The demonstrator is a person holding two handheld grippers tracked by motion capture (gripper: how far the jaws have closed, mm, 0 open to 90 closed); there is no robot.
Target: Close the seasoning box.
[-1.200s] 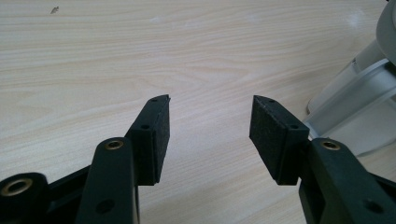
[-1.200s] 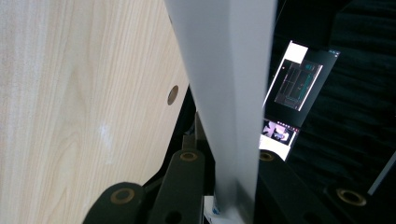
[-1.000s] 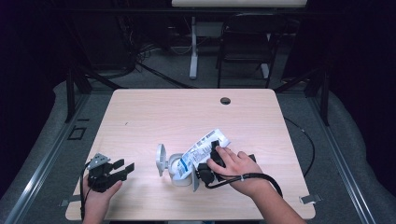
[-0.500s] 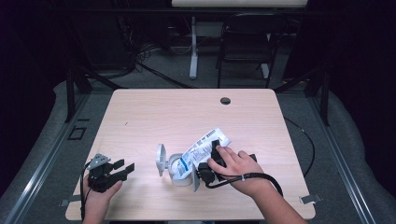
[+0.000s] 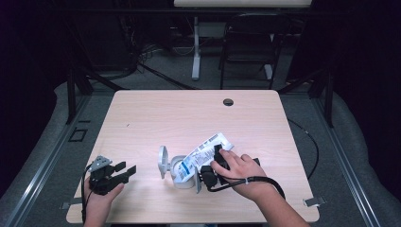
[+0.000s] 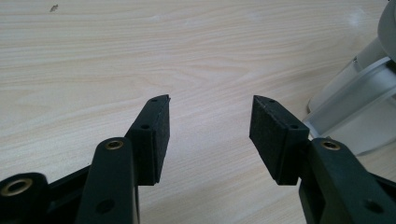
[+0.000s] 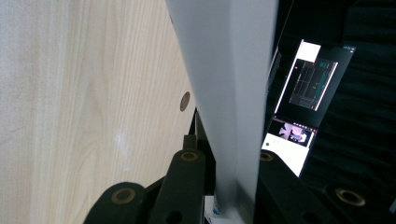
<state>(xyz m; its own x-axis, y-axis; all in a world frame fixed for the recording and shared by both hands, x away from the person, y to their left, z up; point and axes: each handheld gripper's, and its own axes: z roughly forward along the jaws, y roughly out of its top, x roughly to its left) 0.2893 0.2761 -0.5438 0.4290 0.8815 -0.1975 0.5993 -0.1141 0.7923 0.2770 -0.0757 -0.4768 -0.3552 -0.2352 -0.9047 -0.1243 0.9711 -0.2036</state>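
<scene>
A white and blue packet (image 5: 204, 150) lies slanted near the table's middle front, its lower end at a white round container (image 5: 180, 174) with an upright white disc (image 5: 162, 161) at its left. My right gripper (image 5: 218, 152) is shut on the packet; in the right gripper view the white packet (image 7: 229, 70) rises between the two black jaws of that gripper (image 7: 229, 158). At the front left corner my left gripper (image 5: 126, 171) rests in a hand, open, with bare wood between its pads (image 6: 210, 105). The white container (image 6: 359, 88) shows at the right edge of that view.
The light wooden table (image 5: 156, 118) has a round cable hole (image 5: 228, 102) at its far edge. Beyond it stand a dark chair (image 5: 246, 52) and a white table leg (image 5: 196, 47). A lit monitor (image 7: 303, 93) shows past the table in the right gripper view.
</scene>
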